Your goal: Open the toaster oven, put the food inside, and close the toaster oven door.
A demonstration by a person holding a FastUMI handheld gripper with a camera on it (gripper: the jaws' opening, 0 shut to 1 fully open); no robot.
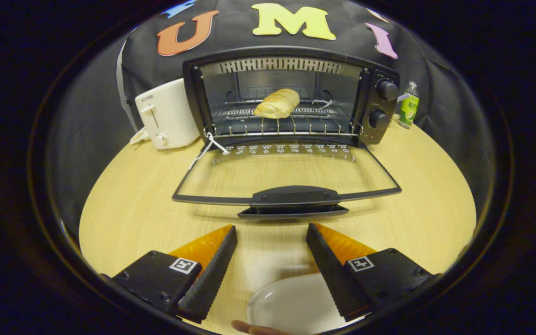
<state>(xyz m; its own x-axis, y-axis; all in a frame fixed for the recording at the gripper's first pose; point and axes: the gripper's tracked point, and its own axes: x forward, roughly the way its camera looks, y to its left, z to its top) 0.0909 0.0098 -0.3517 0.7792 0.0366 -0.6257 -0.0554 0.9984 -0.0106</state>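
While the bread [277, 103] is lying inside the toaster oven [291, 97] | gripper [271, 237] is hovering spread, empty | door [286, 174] is lying open on the bench [128, 204]

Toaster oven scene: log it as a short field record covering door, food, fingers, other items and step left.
toaster oven: on the wooden table, beyond the fingers
door: open, folded down flat toward the fingers
food: bread roll on the oven rack
gripper: fingers open, holding nothing, short of the door handle
plate: white, bare, between the fingers
other items: white toaster left of oven, green bottle right of it
step left: close the door
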